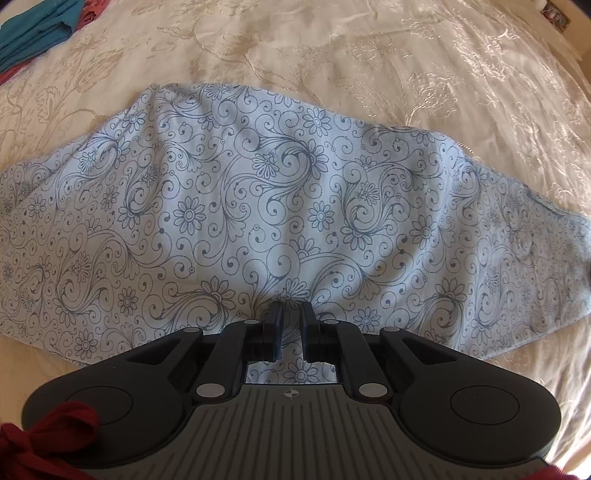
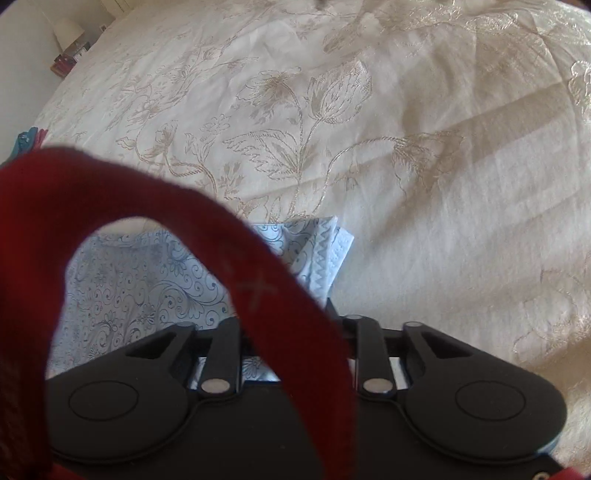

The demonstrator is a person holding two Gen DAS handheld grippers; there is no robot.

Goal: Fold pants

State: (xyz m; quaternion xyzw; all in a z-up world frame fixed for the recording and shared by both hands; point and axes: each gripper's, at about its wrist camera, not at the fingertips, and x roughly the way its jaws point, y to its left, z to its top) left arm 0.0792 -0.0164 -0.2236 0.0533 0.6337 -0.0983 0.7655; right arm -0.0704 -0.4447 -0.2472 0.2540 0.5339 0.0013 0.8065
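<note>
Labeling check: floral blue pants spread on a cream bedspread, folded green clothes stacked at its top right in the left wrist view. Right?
Not quite. The stack sits top left, not top right, in the left wrist view: teal clothes. The rest holds: pants spread on the cream bedspread.

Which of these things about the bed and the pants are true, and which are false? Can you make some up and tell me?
1. The pants have a blue swirly flower print. True.
2. The pants lie on a bare wooden floor. False: they lie on a cream bedspread with stitched flowers.
3. A teal cloth lies at the far left of the bed. True.
4. Nothing blocks the right wrist camera. False: a red strap loops right across its view.
5. The left gripper is wide open. False: its jaws are nearly together, with pants cloth bunching at the tips.
</note>
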